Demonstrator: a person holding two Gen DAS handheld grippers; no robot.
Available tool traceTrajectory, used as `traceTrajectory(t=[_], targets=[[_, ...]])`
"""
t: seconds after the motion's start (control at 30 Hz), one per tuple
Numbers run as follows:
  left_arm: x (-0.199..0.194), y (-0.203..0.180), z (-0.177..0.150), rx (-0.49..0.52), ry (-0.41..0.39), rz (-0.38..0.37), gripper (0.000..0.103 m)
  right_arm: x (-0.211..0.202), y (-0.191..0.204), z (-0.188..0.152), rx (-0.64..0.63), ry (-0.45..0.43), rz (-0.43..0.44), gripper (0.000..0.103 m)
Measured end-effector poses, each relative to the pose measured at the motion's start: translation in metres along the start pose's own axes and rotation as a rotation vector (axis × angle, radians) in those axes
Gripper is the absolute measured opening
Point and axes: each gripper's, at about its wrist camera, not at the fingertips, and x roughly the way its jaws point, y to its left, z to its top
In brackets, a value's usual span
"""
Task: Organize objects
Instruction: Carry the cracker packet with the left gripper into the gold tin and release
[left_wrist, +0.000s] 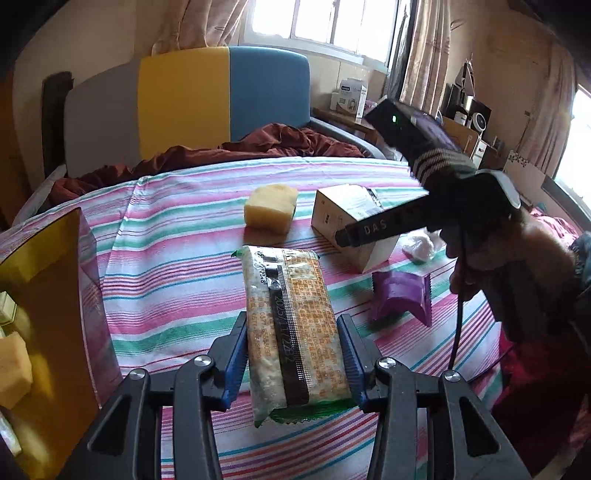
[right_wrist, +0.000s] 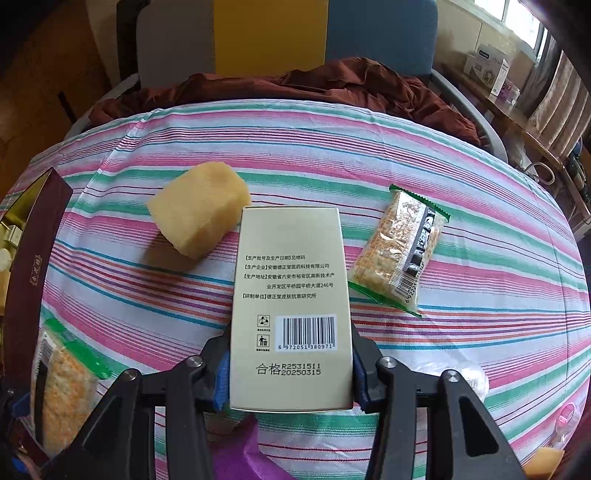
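My left gripper is shut on a green-edged cracker packet and holds it above the striped cloth. My right gripper is shut on a cream carton with a barcode; the carton also shows in the left wrist view. A yellow sponge block lies on the cloth just left of the carton and shows in the left wrist view. A second cracker packet lies to the carton's right. A purple packet lies near the right gripper.
An open gold-lined box with a maroon wall stands at the left edge, with a sponge piece inside. Clear crumpled plastic lies at the right. A brown blanket and a yellow-blue headboard lie beyond the cloth.
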Motion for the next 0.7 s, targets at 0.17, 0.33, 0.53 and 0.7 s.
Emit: traceTrajectory(t=[0.17,0.33,0.53,0.7], targets=[[-0.038,0.031,0.013,-0.068,-0.066,0.042,0.046,0.0,0.002,-0.001,-0.004,-0.003,-0.01,0.049],[-0.06,0.09,0.018,-0.19,-0.083,0.123,0.046,0.001,0.003,-0.001,-0.009,-0.004,-0.022,0.049],[-0.068,0.183,0.017,-0.341,-0.004,0.192,0.046,0.001,0.004,-0.001,-0.014,-0.005,-0.026,0.049],[-0.056,0.244,0.014,-0.404,0.062,0.273,0.046,0.001,0.005,-0.001,-0.015,-0.005,-0.028,0.049]])
